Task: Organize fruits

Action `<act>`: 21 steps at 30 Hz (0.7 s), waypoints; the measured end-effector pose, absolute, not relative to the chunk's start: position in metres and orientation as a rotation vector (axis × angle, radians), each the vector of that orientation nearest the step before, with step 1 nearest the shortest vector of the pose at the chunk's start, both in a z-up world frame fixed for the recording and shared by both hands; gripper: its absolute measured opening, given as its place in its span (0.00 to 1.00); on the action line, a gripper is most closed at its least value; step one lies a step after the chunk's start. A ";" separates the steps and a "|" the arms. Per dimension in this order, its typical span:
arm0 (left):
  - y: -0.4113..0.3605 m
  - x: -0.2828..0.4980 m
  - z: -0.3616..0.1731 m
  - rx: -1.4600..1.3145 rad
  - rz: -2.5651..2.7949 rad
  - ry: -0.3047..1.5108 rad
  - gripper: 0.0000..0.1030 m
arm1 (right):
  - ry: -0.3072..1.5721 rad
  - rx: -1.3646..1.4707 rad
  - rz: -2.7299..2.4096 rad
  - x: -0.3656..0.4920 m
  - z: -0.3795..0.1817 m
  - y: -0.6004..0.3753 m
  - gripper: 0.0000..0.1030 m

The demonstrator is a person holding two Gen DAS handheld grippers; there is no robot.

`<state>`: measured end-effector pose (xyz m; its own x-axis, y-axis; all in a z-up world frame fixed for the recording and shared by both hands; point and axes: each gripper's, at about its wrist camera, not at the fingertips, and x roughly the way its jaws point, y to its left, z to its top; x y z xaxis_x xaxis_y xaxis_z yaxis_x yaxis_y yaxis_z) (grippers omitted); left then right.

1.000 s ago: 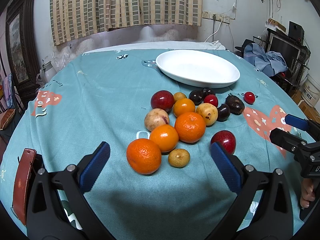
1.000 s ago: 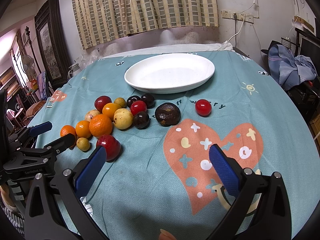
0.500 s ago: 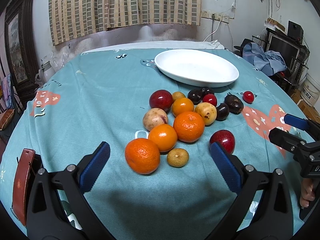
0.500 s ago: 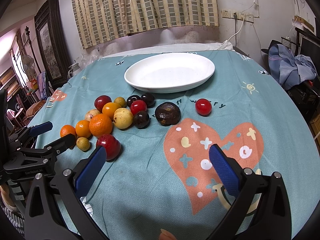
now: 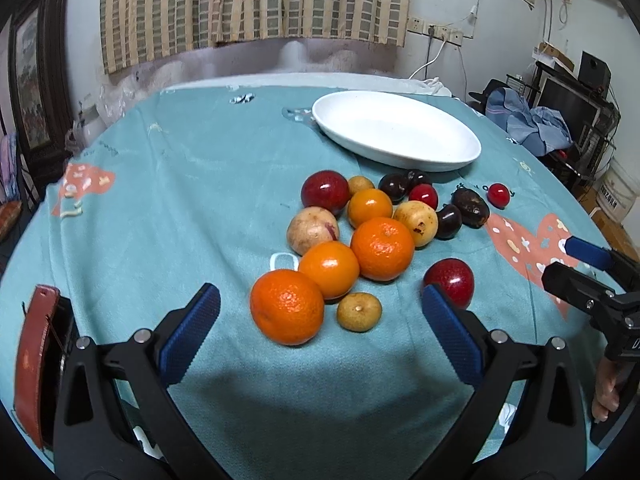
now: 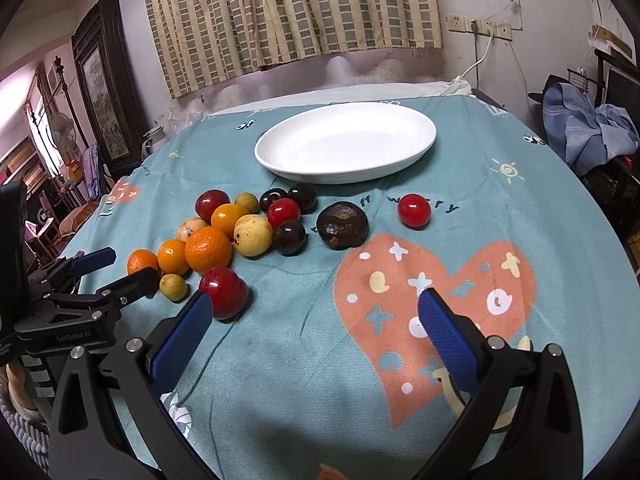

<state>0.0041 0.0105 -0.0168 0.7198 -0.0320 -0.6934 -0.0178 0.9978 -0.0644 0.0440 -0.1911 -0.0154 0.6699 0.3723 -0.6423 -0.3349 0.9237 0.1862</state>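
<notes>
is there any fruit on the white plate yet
No, the white plate holds nothing; every fruit, like the nearest orange, sits on the teal tablecloth.

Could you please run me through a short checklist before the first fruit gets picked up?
1. Left gripper open and holding nothing: ok.
2. Right gripper open and holding nothing: ok.
3. White plate has room for fruit; nothing lies in it: ok.
4. A fruit lies ahead of the left gripper: ok, the nearest orange sits just beyond its fingertips.
5. That orange is free of neighbours for a clean grasp: not ok, it looks pressed against a second orange, with a small tan fruit close beside it.
6. The two grippers stay apart: ok, the right one shows only at the left view's right edge.
</notes>
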 end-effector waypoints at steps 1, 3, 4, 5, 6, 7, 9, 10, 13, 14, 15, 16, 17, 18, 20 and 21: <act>0.013 0.005 -0.019 -0.080 -0.015 0.784 0.98 | 0.739 0.060 0.401 0.044 -0.016 -0.193 0.99; 0.017 0.006 -0.023 -0.093 -0.019 0.814 0.98 | 0.749 0.071 0.401 0.046 -0.018 -0.195 0.99; 0.018 0.008 -0.024 -0.096 -0.011 0.825 0.98 | 0.752 0.076 0.403 0.046 -0.018 -0.195 0.99; 0.019 0.008 -0.025 -0.096 -0.004 0.836 0.98 | 0.751 0.078 0.404 0.045 -0.018 -0.194 0.99; 0.021 0.009 -0.028 -0.099 -0.003 0.854 0.98 | 0.751 0.078 0.404 0.045 -0.018 -0.195 0.99; 0.023 0.011 -0.030 -0.108 -0.004 0.876 0.98 | 0.750 0.078 0.404 0.045 -0.018 -0.196 0.99; 0.030 0.017 -0.037 -0.142 -0.012 0.933 0.98 | 0.754 0.079 0.401 0.044 -0.018 -0.196 0.99; 0.034 0.018 -0.041 -0.161 -0.017 0.959 0.98 | 0.758 0.083 0.402 0.045 -0.018 -0.198 0.99; 0.036 0.019 -0.042 -0.152 -0.026 0.972 0.98 | 0.766 0.095 0.404 0.047 -0.019 -0.200 0.99; 0.035 0.019 -0.043 -0.136 -0.029 0.976 0.98 | 0.768 0.097 0.405 0.046 -0.019 -0.201 0.99; 0.032 0.019 -0.044 -0.103 -0.039 0.983 0.98 | 0.772 0.100 0.406 0.047 -0.019 -0.201 0.99; 0.031 0.018 -0.045 -0.073 -0.053 0.990 0.98 | 0.776 0.102 0.406 0.046 -0.019 -0.202 0.99; 0.032 0.015 -0.045 -0.042 -0.054 0.993 0.98 | 0.779 0.104 0.408 0.046 -0.019 -0.202 0.99; 0.036 0.015 -0.044 -0.034 -0.033 0.992 0.98 | 0.782 0.108 0.413 0.046 -0.019 -0.203 0.99; 0.053 0.016 -0.044 -0.069 0.007 0.999 0.98 | 0.786 0.112 0.416 0.047 -0.020 -0.203 0.99; 0.062 0.017 -0.043 -0.103 -0.004 0.989 0.98 | 0.789 0.111 0.416 0.047 -0.020 -0.203 0.99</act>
